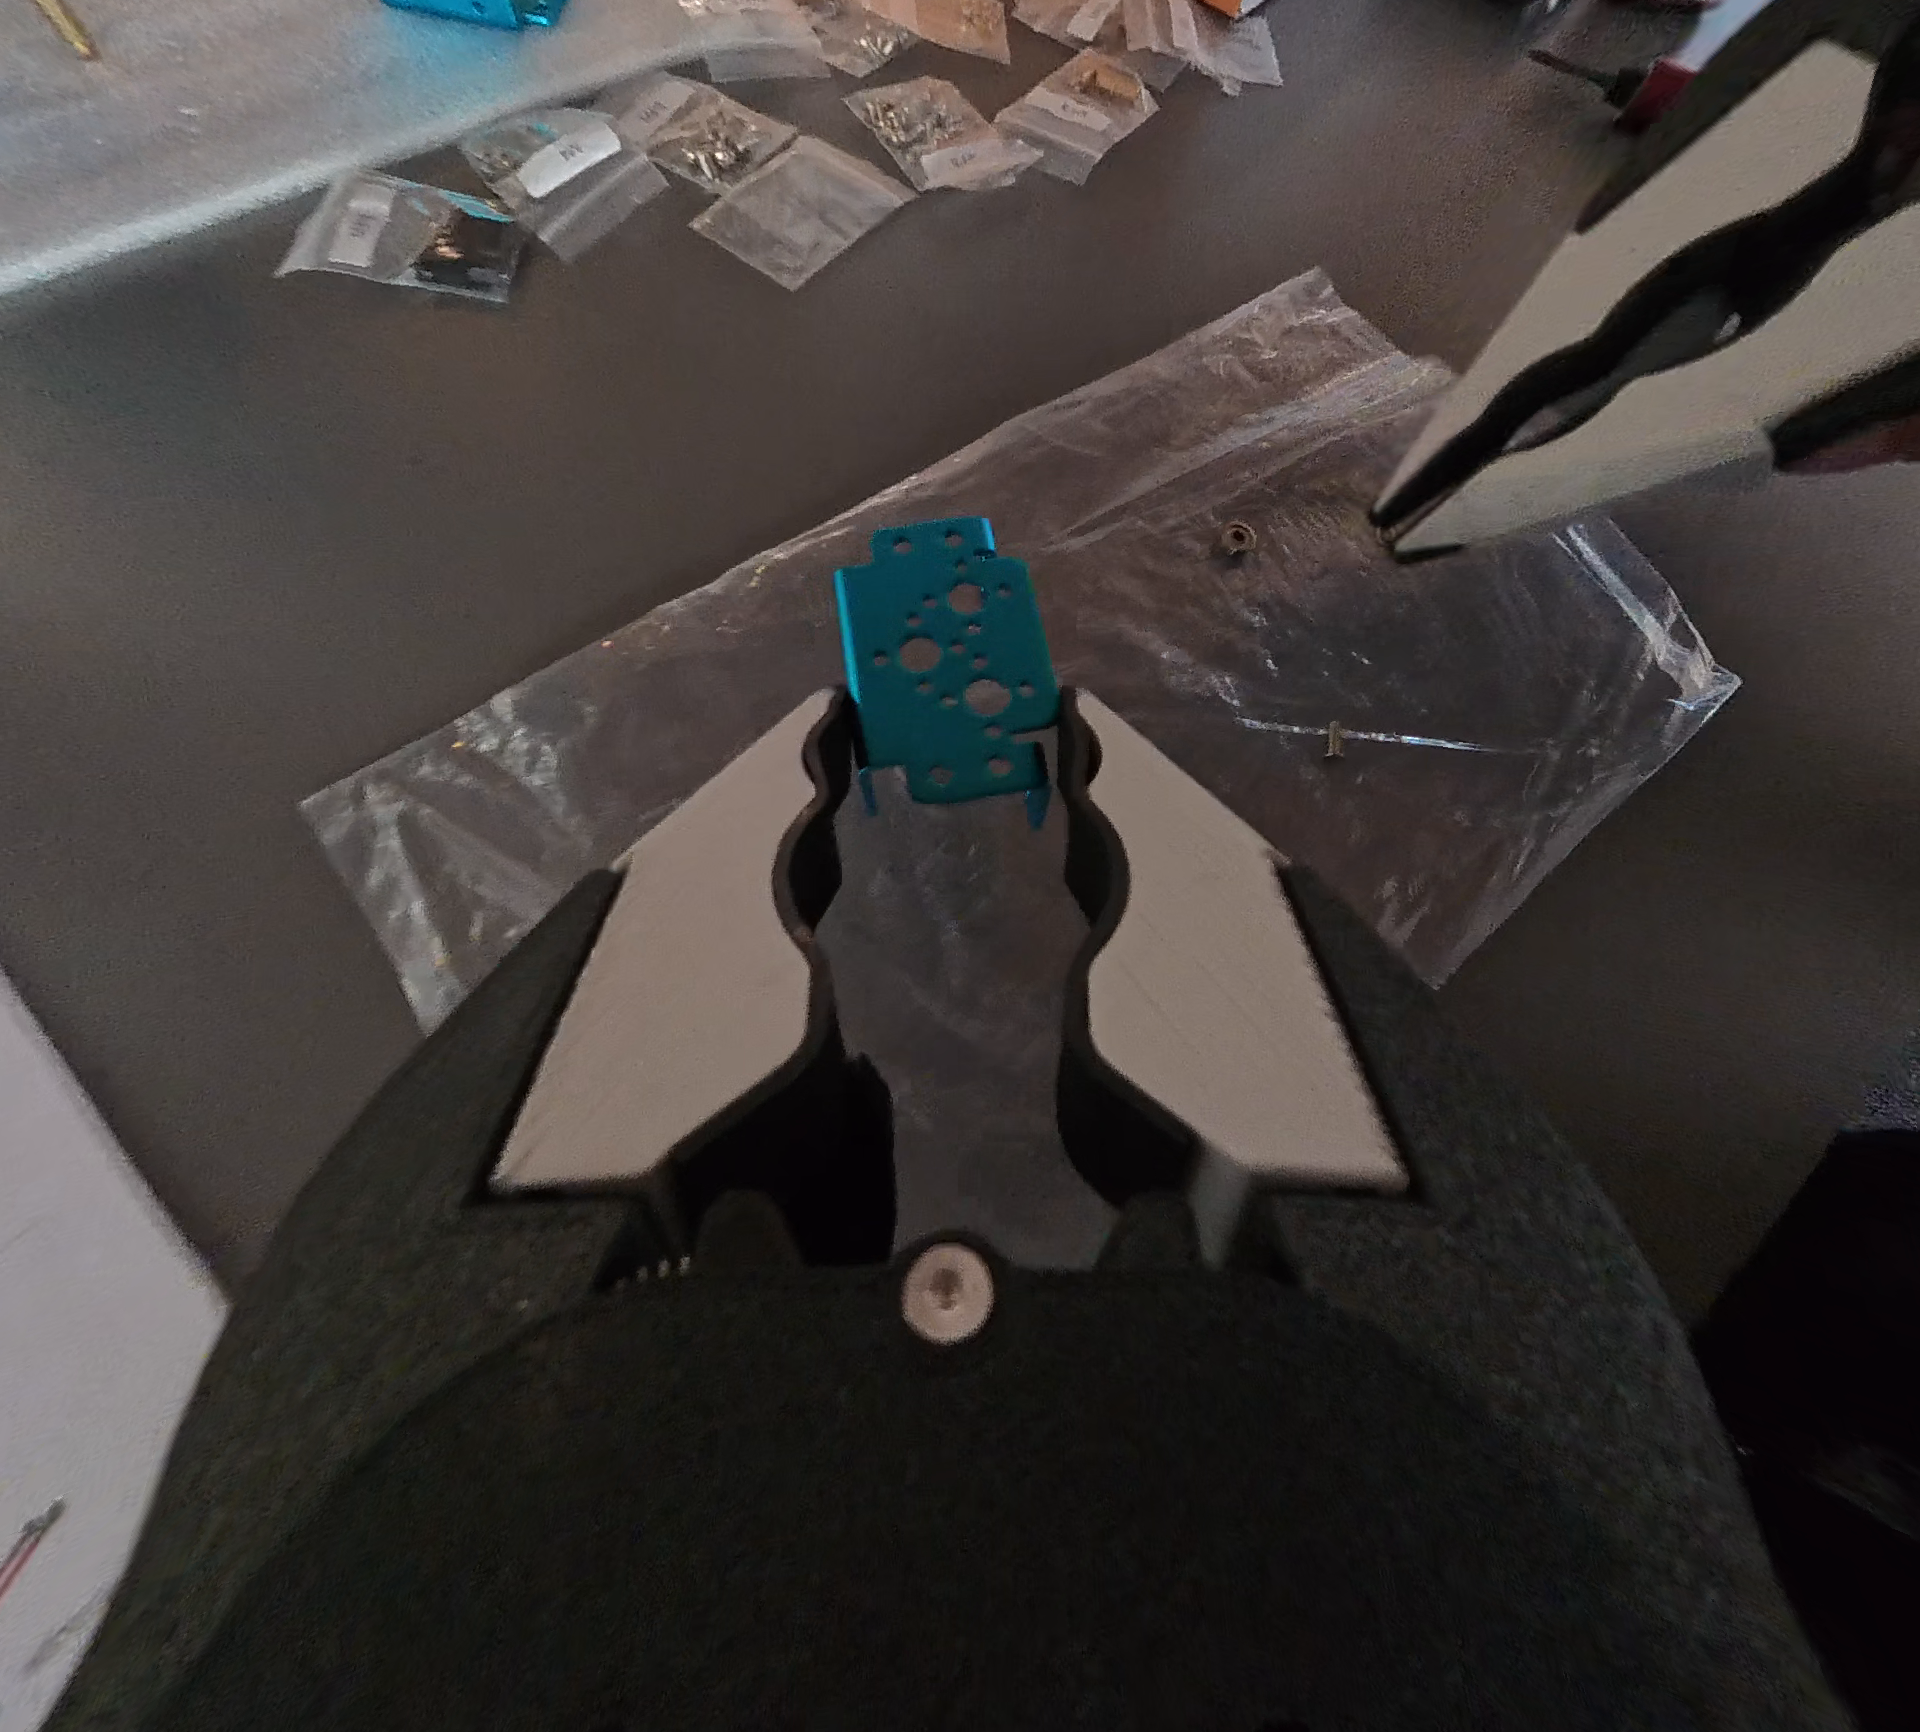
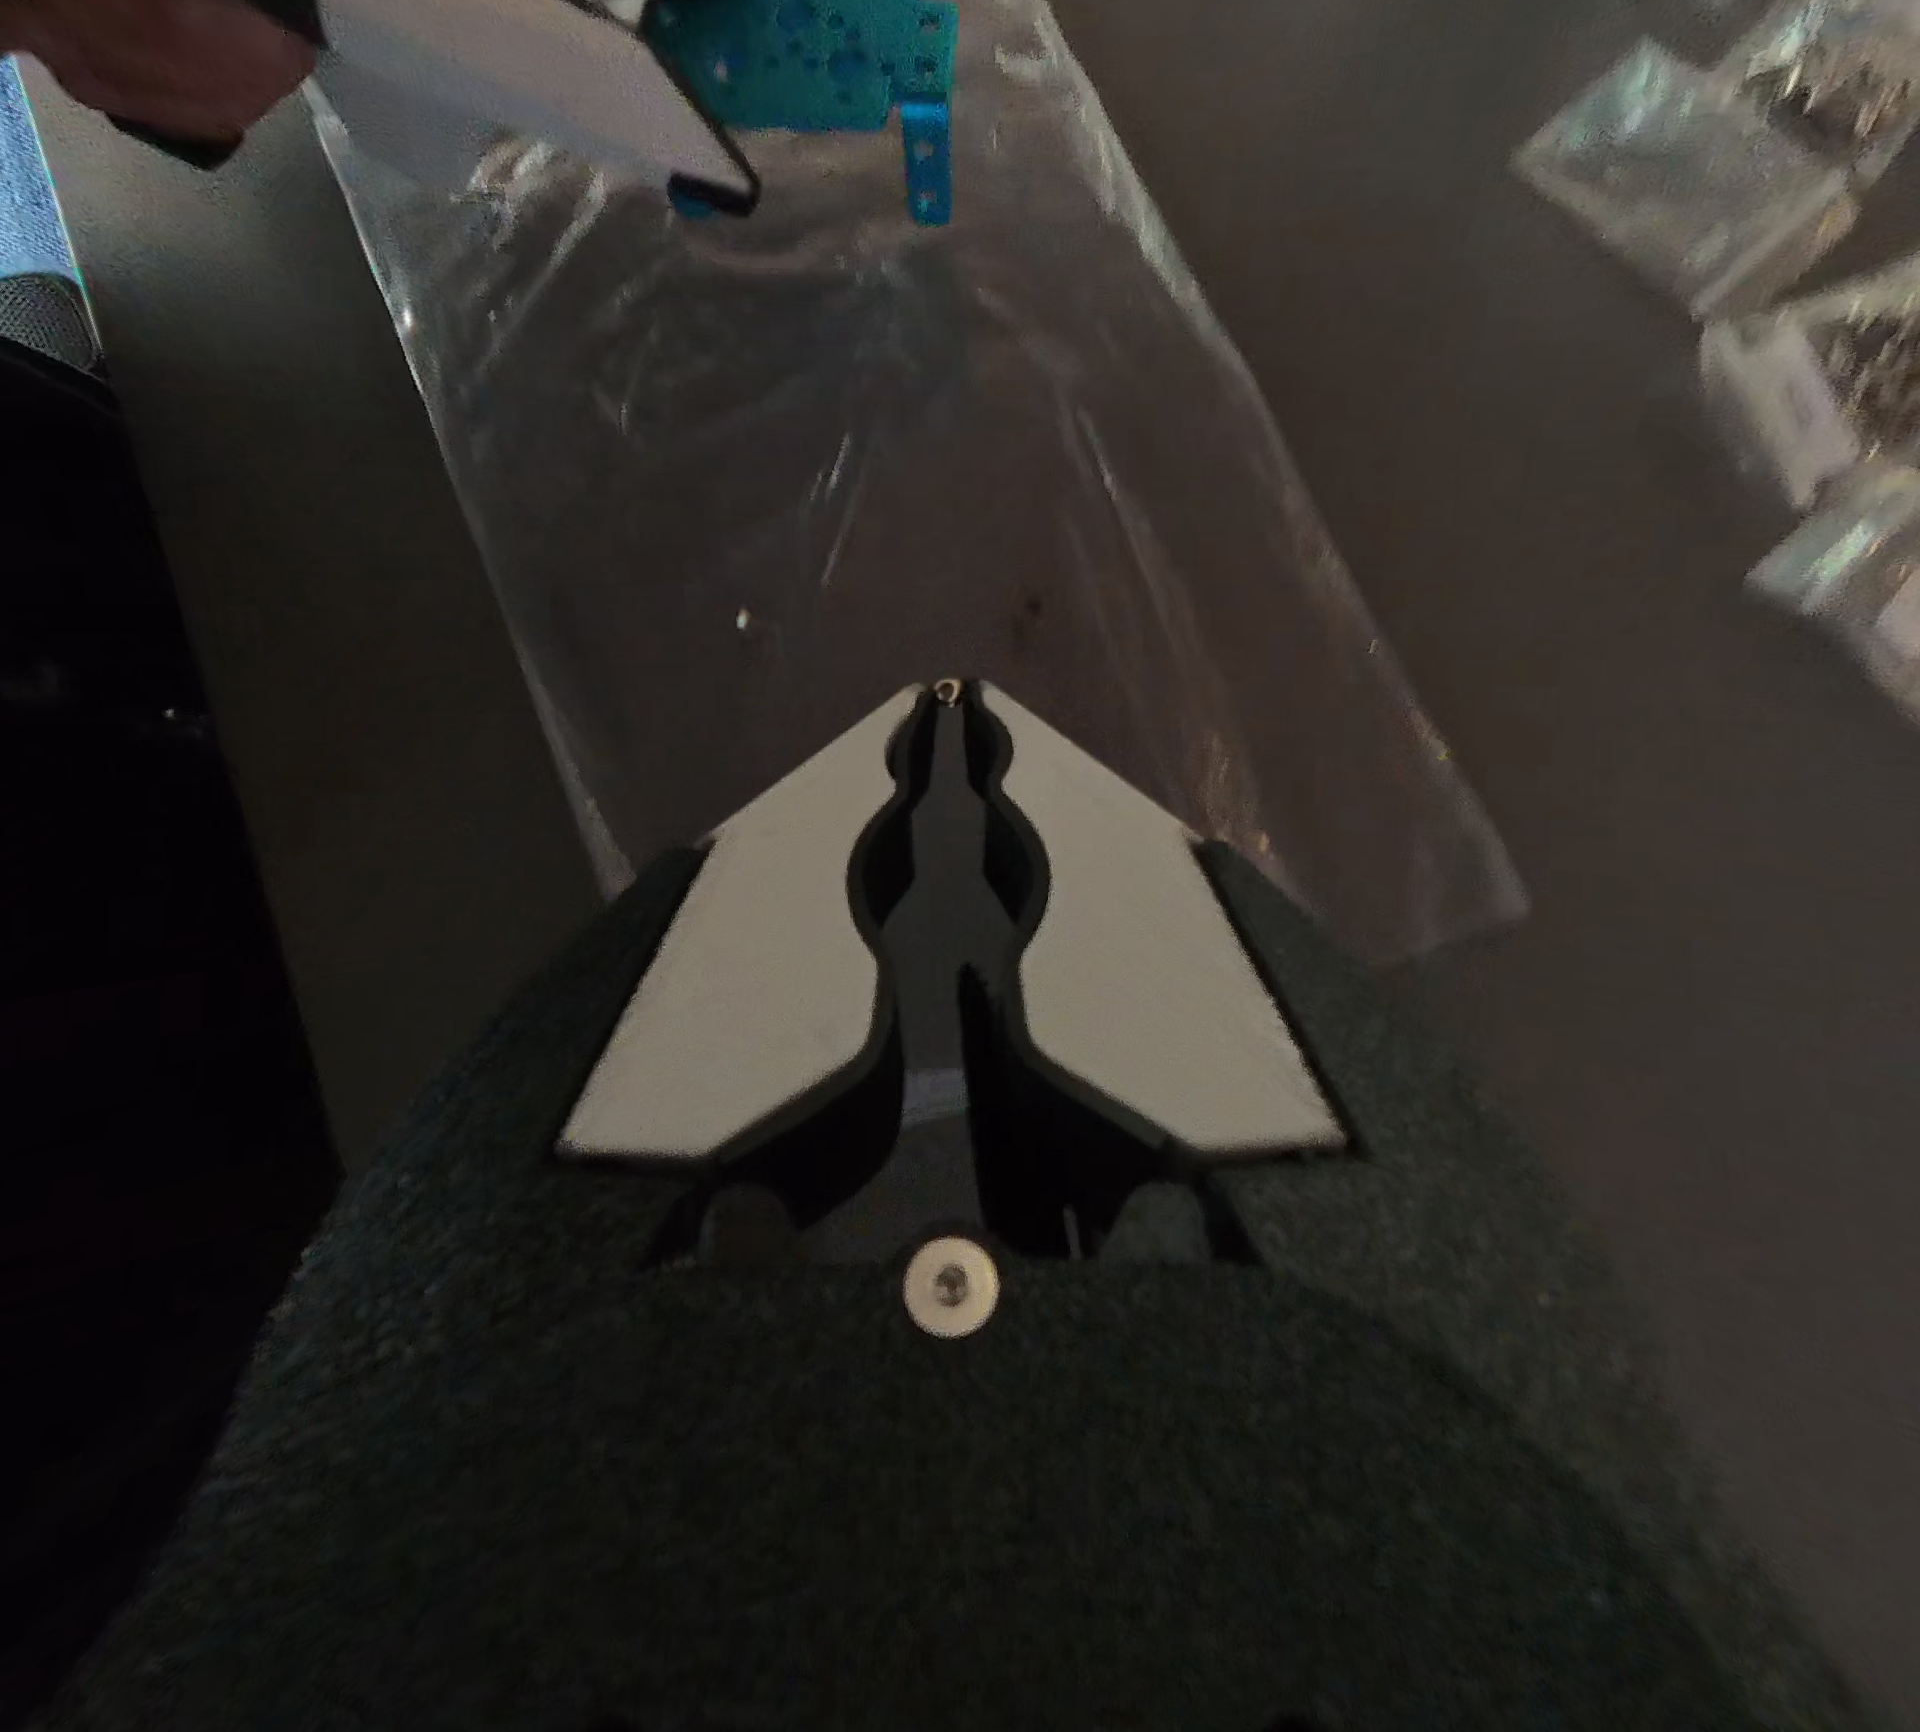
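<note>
Blue bracket (image 1: 951,669) clamped in left tool (image 1: 956,716); right tool (image 2: 948,693) pinching tiny screw (image 2: 945,691).

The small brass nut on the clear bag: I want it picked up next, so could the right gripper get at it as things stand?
Probably not yet. The nut lies uncovered beside the right gripper, but its jaws are shut on a tiny metal part.

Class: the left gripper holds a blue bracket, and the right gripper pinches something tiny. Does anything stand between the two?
Nothing visible does. The left gripper grips the blue bracket above the clear bag. The right gripper pinches a tiny metal part. Only open space over the bag lies between them.
</note>
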A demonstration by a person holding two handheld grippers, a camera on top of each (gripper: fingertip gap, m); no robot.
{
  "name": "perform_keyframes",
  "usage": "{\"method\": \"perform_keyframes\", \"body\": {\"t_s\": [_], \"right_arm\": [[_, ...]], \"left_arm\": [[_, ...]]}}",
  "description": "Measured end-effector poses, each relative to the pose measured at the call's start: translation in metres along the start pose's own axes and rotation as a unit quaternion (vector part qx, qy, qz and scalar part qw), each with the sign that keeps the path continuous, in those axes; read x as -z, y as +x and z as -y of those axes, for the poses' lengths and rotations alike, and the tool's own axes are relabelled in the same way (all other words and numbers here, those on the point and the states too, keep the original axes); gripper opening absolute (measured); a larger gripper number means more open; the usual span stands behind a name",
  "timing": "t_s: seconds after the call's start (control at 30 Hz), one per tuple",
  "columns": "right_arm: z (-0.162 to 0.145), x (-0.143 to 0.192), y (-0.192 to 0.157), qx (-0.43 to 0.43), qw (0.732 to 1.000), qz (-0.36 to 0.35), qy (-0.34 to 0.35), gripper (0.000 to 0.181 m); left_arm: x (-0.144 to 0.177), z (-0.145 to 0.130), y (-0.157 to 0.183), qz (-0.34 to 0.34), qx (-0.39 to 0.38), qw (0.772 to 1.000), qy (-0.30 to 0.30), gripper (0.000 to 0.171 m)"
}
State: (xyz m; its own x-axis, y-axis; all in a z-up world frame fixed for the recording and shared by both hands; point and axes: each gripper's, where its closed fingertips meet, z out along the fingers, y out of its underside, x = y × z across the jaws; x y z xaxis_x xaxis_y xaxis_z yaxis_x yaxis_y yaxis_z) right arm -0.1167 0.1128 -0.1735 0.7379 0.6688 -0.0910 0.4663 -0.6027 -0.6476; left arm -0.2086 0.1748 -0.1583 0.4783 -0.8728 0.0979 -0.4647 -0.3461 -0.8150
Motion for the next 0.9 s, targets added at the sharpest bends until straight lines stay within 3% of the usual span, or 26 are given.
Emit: {"method": "perform_keyframes", "body": {"t_s": [0.13, 0.3, 0.43, 0.6, 0.9], "right_arm": [[-0.015, -0.002, 0.003, -0.032, 0.999, -0.012, 0.012, 0.005], [-0.018, 0.005, 0.018, -0.056, 0.997, -0.033, 0.051, 0.022], [-0.026, 0.012, 0.042, -0.098, 0.993, -0.046, 0.054, 0.040], [-0.023, 0.004, 0.060, -0.068, 0.995, -0.063, 0.037, 0.026], [-0.014, -0.002, 0.077, -0.056, 0.995, -0.072, 0.030, 0.021]], "left_arm": [[-0.014, -0.002, 0.008, 0.000, -0.003, 1.000, -0.009, 0.040], [-0.022, -0.007, 0.013, 0.004, 0.001, 1.000, -0.029, 0.040], [-0.005, -0.017, 0.022, -0.033, -0.002, 0.998, -0.062, 0.057], [0.015, -0.043, 0.010, -0.070, 0.039, 0.991, -0.108, 0.058], [0.006, -0.041, -0.008, -0.038, -0.008, 0.993, -0.108, 0.048]]}}
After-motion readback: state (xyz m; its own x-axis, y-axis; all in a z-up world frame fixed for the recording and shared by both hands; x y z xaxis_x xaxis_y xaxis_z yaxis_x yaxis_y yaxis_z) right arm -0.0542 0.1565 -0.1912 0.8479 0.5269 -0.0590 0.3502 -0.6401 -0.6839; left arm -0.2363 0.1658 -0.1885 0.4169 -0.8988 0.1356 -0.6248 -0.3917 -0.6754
